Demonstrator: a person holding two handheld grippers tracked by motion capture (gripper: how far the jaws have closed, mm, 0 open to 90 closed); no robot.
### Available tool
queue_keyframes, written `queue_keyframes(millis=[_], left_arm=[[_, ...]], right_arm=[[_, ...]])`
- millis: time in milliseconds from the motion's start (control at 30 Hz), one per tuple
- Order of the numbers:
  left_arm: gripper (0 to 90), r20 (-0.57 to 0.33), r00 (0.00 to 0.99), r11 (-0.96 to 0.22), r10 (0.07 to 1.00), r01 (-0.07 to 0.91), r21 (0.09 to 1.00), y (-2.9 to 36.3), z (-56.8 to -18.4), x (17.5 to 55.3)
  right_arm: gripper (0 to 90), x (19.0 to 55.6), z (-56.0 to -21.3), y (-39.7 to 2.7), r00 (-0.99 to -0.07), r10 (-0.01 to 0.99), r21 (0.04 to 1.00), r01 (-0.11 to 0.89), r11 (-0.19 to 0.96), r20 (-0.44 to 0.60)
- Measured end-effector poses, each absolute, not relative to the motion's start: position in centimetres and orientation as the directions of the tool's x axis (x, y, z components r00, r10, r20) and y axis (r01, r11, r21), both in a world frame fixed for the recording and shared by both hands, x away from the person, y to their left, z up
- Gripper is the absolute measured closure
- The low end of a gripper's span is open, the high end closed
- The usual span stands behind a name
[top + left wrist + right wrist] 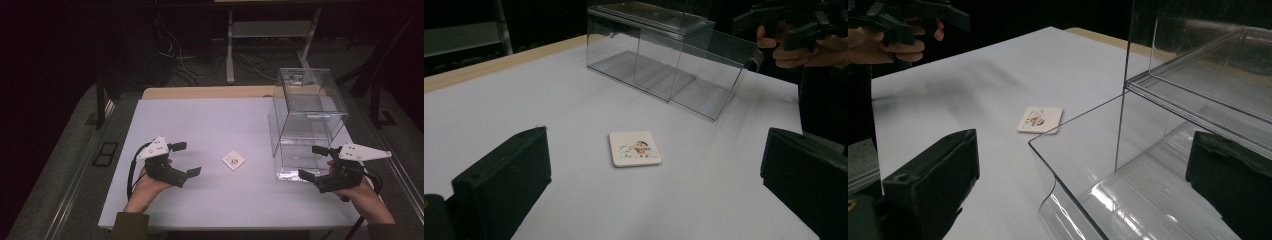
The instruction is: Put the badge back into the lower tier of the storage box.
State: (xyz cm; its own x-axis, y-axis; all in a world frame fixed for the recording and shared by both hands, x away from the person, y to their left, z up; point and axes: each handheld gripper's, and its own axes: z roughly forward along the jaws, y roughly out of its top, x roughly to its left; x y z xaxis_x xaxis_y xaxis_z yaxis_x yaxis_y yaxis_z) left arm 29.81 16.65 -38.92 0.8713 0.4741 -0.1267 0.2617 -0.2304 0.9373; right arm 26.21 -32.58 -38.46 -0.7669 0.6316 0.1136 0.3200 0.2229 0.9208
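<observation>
A small square card point(233, 160) with rounded corners and a cartoon picture lies flat on the smooth white table point(200, 125). A clear plastic box point(305, 120) with two levels stands at the right. The left gripper point(186, 159) is wide open and holds nothing. The right gripper point(313, 162) is wide open and empty too, just beside the box.

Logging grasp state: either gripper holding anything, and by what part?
Nothing held. Left gripper and right gripper are open, apart from the card and clear box.
</observation>
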Motion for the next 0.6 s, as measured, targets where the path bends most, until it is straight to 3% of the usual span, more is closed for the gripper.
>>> queue_keyframes(millis=[600], left_arm=[[0.0, -0.146, 0.871, -0.204, 0.469, 0.268, 0.941, 15.5, -39.1, 30.7]], right_arm=[[0.4, 26.2, -38.5, -32.6, -0.767, 0.631, 0.92, 0.322, 0.222, 0.116]])
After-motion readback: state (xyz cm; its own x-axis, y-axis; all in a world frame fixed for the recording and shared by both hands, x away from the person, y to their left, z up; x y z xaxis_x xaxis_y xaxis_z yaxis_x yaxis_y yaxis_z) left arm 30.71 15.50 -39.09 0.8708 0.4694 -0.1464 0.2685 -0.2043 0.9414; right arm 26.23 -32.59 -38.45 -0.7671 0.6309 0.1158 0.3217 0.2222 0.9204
